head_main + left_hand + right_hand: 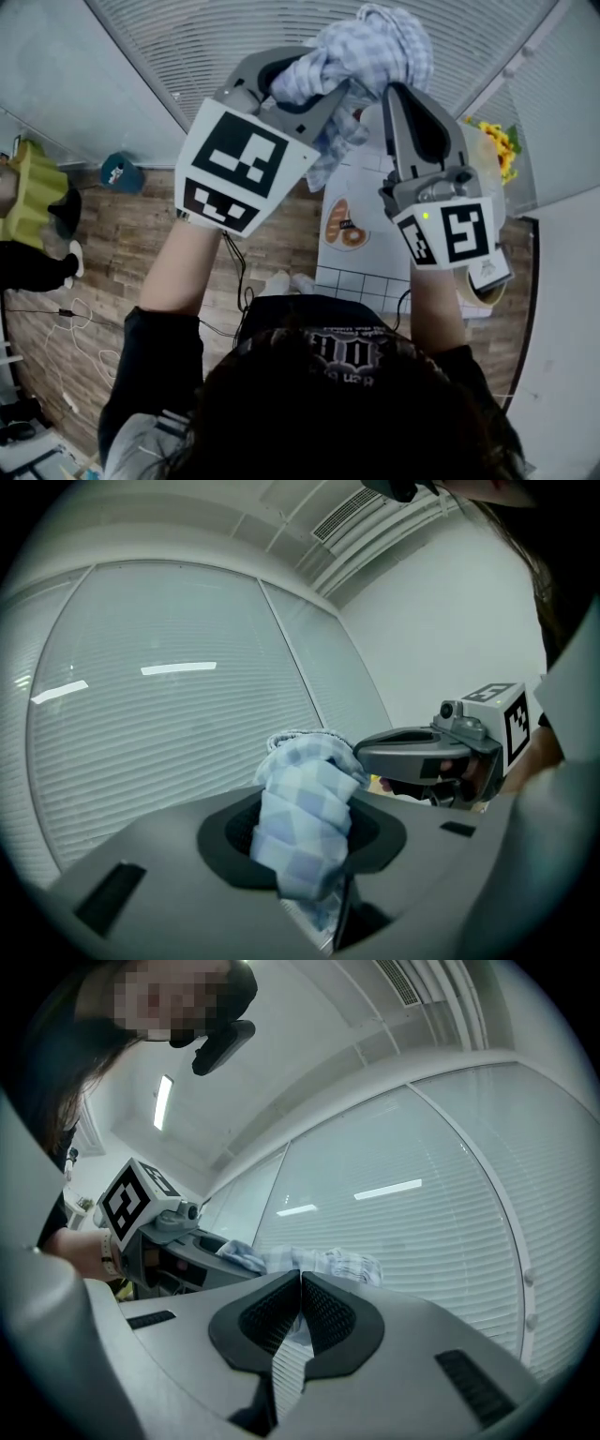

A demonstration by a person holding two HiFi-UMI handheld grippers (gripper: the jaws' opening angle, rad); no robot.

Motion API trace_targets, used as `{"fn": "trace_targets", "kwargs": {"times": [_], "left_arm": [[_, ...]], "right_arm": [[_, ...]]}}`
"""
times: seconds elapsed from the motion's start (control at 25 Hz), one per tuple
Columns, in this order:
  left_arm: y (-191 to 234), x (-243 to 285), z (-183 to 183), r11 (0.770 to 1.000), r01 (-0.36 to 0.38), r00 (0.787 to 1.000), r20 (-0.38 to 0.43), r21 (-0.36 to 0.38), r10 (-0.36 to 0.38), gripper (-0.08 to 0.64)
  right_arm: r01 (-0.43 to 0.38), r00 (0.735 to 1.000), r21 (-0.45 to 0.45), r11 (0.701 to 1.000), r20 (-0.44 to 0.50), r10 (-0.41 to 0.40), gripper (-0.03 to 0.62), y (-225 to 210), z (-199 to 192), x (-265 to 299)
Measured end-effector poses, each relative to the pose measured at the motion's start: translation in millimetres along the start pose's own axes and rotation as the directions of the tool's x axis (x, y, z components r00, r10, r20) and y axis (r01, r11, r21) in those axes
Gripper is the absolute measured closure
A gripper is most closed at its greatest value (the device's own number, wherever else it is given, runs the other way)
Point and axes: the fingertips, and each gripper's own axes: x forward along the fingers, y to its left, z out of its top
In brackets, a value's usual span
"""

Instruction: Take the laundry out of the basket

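**Item 1. Person.** Dark hair fills 6 o'clock of the head view. Dark sleeves and bare forearms rise towards both tools.

**Item 2. Left hand-held gripper (286, 84).** It sits at 11 o'clock in the head view, with its marker cube (239, 164) facing the camera. It is clenched on the checked cloth (375, 47). Only its own view shows the grip: a thick folded wad (305, 827) packed between the pads and standing up above them.

**Item 3. Right hand-held gripper (401, 98).** It sits at 1 o'clock, just beside the left one. In its own view the pads are drawn almost together (300, 1312) and appear to pinch a thin fold of the cloth. The rest of the fabric (342, 1265) runs off towards 10 o'clock, to the other tool.

**Item 4. Checked cloth.** Pale blue and white, held aloft between the two tools at 12 o'clock. A tail hangs down between them.

**Item 5. Seen in the head view only.**
- A white gridded surface (361, 277) lies beneath the arms and carries a bread picture (345, 225).
- Yellow flowers (497, 141) stand at 3 o'clock.
- Wood-plank floor (122, 244) spreads at 9 o'clock, with a teal object (120, 173) on it.

**Item 6. Farthest.**
- Window blinds (159, 742) back all three views.
- A ceiling vent (342, 513) shows in the gripper views alone.
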Motion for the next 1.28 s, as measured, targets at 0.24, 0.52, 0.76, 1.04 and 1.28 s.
{"fn": "trace_targets", "kwargs": {"times": [0.24, 0.52, 0.76, 1.04, 1.28], "left_arm": [[15, -29, -24, 0.997, -0.062, 0.998, -0.017, -0.055, 0.061, 0.423], [19, -56, -66, 0.985, -0.132, 0.990, -0.057, -0.114, 0.126, 0.425], [15, -67, -101, 0.973, -0.159, 0.986, -0.078, -0.169, 0.147, 0.428], [7, -67, -127, 0.964, -0.160, 0.986, -0.086, -0.212, 0.144, 0.430], [3, -69, -151, 0.950, -0.171, 0.984, -0.099, -0.261, 0.150, 0.430]], "right_arm": [[-0.050, 0.999, 0.029, 0.998, -0.009, 0.051, 0.563, 32, -10, 13], [-0.092, 0.994, 0.068, 0.993, -0.052, 0.096, 0.563, 66, -35, 21], [-0.095, 0.990, 0.095, 0.991, -0.099, 0.104, 0.563, 84, -62, 22], [-0.070, 0.985, 0.113, 0.991, -0.151, 0.087, 0.563, 92, -86, 16], [-0.065, 0.979, 0.117, 0.991, -0.184, 0.086, 0.563, 101, -107, 15]]}}
